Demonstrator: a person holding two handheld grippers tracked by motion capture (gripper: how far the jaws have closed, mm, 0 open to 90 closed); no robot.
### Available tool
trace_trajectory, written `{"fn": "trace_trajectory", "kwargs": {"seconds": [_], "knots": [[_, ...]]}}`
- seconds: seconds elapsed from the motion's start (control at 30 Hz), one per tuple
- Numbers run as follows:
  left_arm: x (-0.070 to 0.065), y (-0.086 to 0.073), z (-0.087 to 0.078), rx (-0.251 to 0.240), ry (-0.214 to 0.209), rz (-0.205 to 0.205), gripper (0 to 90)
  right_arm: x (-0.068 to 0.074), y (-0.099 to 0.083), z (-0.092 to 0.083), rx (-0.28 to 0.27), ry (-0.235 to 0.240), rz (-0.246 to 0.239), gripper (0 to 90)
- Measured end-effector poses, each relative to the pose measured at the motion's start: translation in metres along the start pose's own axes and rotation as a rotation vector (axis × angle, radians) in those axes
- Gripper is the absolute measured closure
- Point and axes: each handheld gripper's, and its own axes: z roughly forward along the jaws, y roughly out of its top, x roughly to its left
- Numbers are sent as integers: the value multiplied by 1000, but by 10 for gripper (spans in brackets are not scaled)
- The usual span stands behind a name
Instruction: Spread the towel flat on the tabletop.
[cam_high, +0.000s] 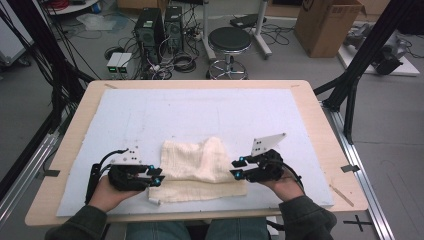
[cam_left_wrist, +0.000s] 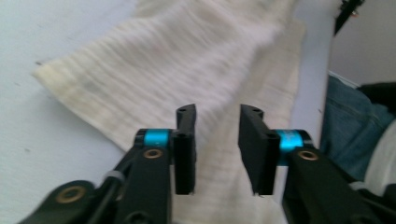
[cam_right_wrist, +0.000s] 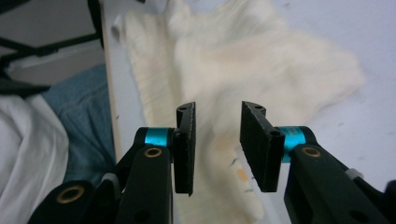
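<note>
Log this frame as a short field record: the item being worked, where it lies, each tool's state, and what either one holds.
item: cream towel, loosely folded
surface: pale blue mat on wooden table
position: near edge of the mat, between both tools
left tool: jaws apart, nothing between them, at the towel's left edge
right tool: jaws apart, nothing between them, at the towel's right edge
held: nothing

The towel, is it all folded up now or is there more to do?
Partly. The cream towel lies folded over on the white mat, but its top layer is bunched and crooked. Both the left claw and right claw are open beside it, holding nothing. Probably smoothing and another fold remain.
</note>
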Motion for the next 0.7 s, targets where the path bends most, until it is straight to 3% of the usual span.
{"fn": "trace_trajectory", "kwargs": {"seconds": [0.1,0.3,0.4,0.47,0.53,0.57,0.6,0.67,0.7], "knots": [[10,12,6,-23,34,-7,611,-17,8,1,-32,-27,23,637],[33,30,31,-25,112,-38,489,-49,9,33,44,-80,117,528],[47,29,46,14,140,-81,446,-59,6,47,80,-69,171,483],[55,25,53,50,131,-123,415,-67,1,55,81,-55,210,488],[59,23,58,87,122,-145,427,-72,-4,63,95,-32,245,563],[61,22,60,100,91,-136,493,-74,-6,66,102,-18,246,648],[60,21,61,102,78,-128,637,-74,-8,68,96,7,244,727],[57,23,62,105,93,-94,835,-73,-8,68,90,14,225,825],[57,24,61,90,93,-95,879,-71,-6,66,85,3,206,858]]}}
